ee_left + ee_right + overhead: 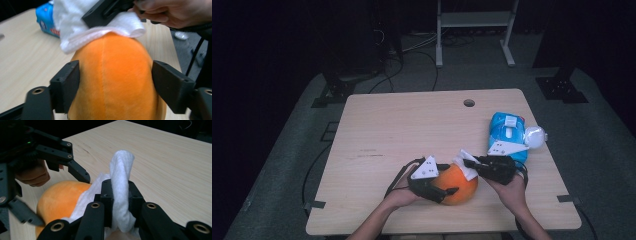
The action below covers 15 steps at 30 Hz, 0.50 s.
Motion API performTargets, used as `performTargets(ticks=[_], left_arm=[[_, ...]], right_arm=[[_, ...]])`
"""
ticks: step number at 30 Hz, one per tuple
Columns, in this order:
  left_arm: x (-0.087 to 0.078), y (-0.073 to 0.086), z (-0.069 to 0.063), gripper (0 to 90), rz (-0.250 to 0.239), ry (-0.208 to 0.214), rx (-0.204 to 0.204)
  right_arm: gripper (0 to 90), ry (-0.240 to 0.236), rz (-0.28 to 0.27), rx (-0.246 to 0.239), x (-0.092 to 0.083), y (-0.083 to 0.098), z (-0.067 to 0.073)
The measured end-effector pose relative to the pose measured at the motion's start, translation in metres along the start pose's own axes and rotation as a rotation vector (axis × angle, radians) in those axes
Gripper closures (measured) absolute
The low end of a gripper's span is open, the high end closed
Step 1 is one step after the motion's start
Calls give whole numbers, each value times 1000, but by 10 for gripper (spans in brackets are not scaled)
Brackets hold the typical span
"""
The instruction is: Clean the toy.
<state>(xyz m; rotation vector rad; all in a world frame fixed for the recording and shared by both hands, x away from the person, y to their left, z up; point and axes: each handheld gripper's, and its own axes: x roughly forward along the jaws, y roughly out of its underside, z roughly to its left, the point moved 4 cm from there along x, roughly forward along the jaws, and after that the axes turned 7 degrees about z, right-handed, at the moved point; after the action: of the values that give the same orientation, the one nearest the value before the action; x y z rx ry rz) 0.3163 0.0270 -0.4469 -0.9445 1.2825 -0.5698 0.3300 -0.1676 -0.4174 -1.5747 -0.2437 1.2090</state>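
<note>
An orange plush ball (460, 189) lies near the table's front edge. My left gripper (439, 192) has a jaw on each side of it, and both pads lie against the plush (112, 82). My right gripper (473, 163) is shut on a white wipe (466, 169), which is folded and pinched between its jaws (121, 172). The wipe (72, 30) rests on the top of the ball, on the end farthest from my left hand. In the right gripper view one finger (77, 171) of the left gripper reaches over the orange ball (60, 197).
A blue packet of wipes (506, 131) lies at the right side of the table (402, 130), just behind my right hand, with a white round object (535, 136) beside it. A cable hole (469, 103) is near the far edge. Frame legs stand on the floor beyond.
</note>
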Motion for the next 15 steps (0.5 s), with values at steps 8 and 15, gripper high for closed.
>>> performTargets(ticks=[8, 15], left_arm=[[-4, 14, 15, 297, -5, 14, -66], [-7, 20, 28, 295, -39, 11, -175]], right_arm=[[783, -7, -10, 22, -1, 7, -1], [781, 4, 17, 13, -7, 17, -2]])
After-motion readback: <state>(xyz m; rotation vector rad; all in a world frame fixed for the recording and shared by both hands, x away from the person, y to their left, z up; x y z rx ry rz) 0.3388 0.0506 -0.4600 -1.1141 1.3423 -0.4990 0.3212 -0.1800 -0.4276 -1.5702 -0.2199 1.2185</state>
